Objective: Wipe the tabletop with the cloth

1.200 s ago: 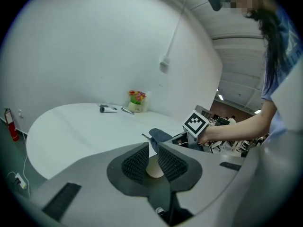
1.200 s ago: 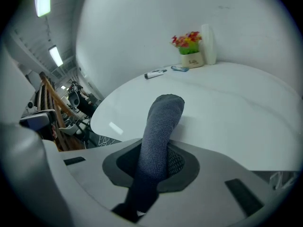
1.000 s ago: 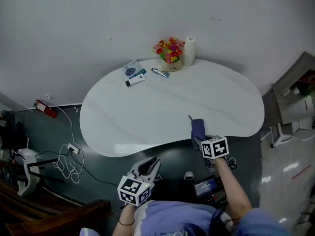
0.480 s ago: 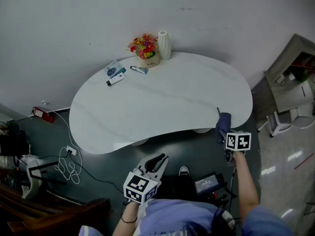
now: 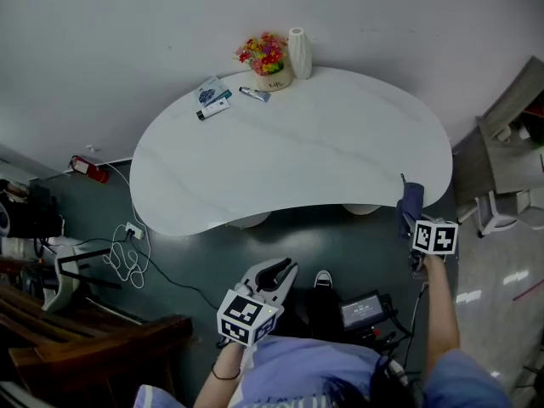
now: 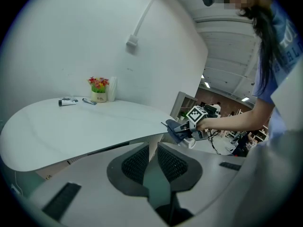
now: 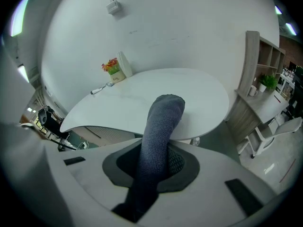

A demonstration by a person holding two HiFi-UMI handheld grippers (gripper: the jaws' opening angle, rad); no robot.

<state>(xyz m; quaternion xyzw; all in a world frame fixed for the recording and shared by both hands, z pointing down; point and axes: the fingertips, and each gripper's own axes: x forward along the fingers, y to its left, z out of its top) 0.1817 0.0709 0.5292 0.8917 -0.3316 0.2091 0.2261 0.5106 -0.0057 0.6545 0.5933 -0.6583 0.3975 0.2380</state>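
The white kidney-shaped tabletop (image 5: pixel 289 160) fills the middle of the head view. My right gripper (image 5: pixel 411 221) is shut on a dark blue cloth (image 5: pixel 411 201), held at the table's front right edge. In the right gripper view the cloth (image 7: pixel 161 122) sticks up from between the jaws of that gripper (image 7: pixel 158 150), in front of the tabletop (image 7: pixel 156 93). My left gripper (image 5: pixel 276 270) hangs over the floor in front of the table. Its jaws (image 6: pixel 150 148) stand nearly together with nothing between them. The left gripper view also catches the cloth (image 6: pixel 176 130) off to the right.
At the table's far edge stand a flower pot (image 5: pixel 265 62) and a white vase (image 5: pixel 298 53), with a tube (image 5: pixel 254 94) and packets (image 5: pixel 212 98) beside them. Cables (image 5: pixel 127 257) and a red extinguisher (image 5: pixel 89 170) lie on the floor at left. A shelf unit (image 5: pixel 510 134) stands right.
My right gripper has carried the cloth rightward along the table's front edge, from its middle to the right end. The left gripper has stayed low in front of the table.
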